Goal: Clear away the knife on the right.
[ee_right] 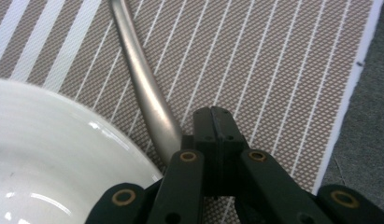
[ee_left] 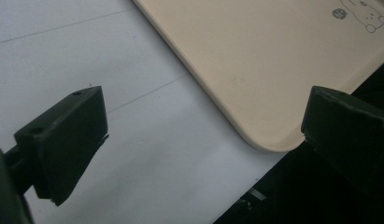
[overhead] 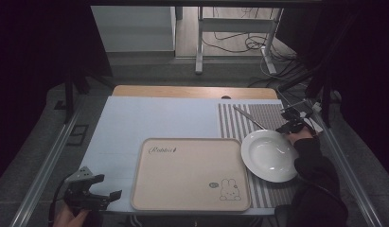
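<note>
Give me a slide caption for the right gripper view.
Right tool shut beside a metal utensil handle, plate rim on striped placemat.

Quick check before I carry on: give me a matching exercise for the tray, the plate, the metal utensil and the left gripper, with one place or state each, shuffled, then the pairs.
Things:
1. beige tray
2. white plate
3. metal utensil
4. left gripper

Places or states:
A. on the striped placemat, just right of the tray
B. open, at the near left corner of the tray
C. lies on the pale blue sheet, rabbit drawing at its near right corner
D. long handle running across the placemat, beside the shut right gripper

Pairs: 1-C, 2-A, 3-D, 4-B
</note>
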{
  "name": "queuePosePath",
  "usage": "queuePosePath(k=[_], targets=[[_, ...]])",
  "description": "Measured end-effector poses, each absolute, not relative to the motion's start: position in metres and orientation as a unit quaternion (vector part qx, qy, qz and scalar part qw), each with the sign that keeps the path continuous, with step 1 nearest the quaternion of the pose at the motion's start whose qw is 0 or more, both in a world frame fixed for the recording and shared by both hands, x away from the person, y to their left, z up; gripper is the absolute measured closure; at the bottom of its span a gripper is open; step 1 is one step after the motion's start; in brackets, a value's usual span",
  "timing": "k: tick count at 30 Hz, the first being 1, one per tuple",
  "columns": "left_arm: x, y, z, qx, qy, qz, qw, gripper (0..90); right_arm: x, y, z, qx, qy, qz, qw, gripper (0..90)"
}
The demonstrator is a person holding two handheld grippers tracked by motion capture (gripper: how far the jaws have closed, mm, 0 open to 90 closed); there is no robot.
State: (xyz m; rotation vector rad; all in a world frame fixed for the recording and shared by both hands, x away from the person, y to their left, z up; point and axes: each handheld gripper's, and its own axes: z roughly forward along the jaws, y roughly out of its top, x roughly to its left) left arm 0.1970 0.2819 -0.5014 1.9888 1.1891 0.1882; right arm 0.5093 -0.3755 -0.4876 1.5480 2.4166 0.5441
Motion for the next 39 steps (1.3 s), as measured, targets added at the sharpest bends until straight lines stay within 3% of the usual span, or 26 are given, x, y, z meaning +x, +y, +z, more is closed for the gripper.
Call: queuePosePath(k=[1, 2, 4, 5, 6, 7, 8, 11, 12, 16, 28, 30, 33, 39], targets=[[0.197, 0.282, -0.501, 0.785, 0.469, 0.074, 0.398, 1.5, 0.51, -0.377, -0.486, 0.528, 0.818, 0.187, 0.129, 81.8], [0.197, 0.282, -0.501, 0.785, 0.47, 0.074, 0.398, 1.5, 0.51, -0.377, -0.486, 0.528, 0.818, 0.187, 0.129, 81.8], [0.197, 0.282, -0.502, 0.783, 0.471, 0.073, 0.399, 1.5, 0.512, -0.381, -0.483, 0.541, 0.805, 0.201, 0.139, 71.6], [0.197, 0.283, -0.502, 0.783, 0.471, 0.072, 0.4, 1.5, 0.514, -0.382, -0.482, 0.547, 0.799, 0.205, 0.143, 63.7], [0.197, 0.283, -0.502, 0.783, 0.471, 0.072, 0.4, 1.5, 0.518, -0.384, -0.479, 0.562, 0.788, 0.206, 0.148, 48.6], [0.197, 0.283, -0.502, 0.783, 0.471, 0.072, 0.4, 1.5, 0.52, -0.384, -0.478, 0.567, 0.784, 0.207, 0.146, 41.5], [0.197, 0.283, -0.502, 0.783, 0.471, 0.072, 0.4, 1.5, 0.52, -0.384, -0.478, 0.567, 0.784, 0.207, 0.146, 41.5], [0.197, 0.283, -0.502, 0.783, 0.471, 0.073, 0.4, 1.5, 0.527, -0.378, -0.477, 0.577, 0.774, 0.217, 0.145, 15.4], [0.197, 0.283, -0.502, 0.783, 0.471, 0.073, 0.4, 1.5, 0.527, -0.378, -0.477, 0.577, 0.774, 0.217, 0.145, 15.4], [0.197, 0.283, -0.502, 0.783, 0.47, 0.073, 0.4, 1.5, 0.533, -0.366, -0.478, 0.569, 0.783, 0.21, 0.136, 0.1], [0.197, 0.283, -0.502, 0.782, 0.47, 0.073, 0.402, 1.5, 0.547, -0.329, -0.492, 0.532, 0.819, 0.176, 0.121, 0.2], [0.197, 0.283, -0.502, 0.782, 0.47, 0.073, 0.402, 1.5, 0.549, -0.326, -0.496, 0.527, 0.825, 0.162, 0.125, 3.8], [0.197, 0.283, -0.502, 0.782, 0.47, 0.073, 0.402, 1.5, 0.55, -0.325, -0.499, 0.517, 0.833, 0.155, 0.126, 12.9], [0.197, 0.283, -0.502, 0.782, 0.47, 0.073, 0.402, 1.5, 0.543, -0.327, -0.491, 0.486, 0.847, 0.174, 0.123, 55.0]])
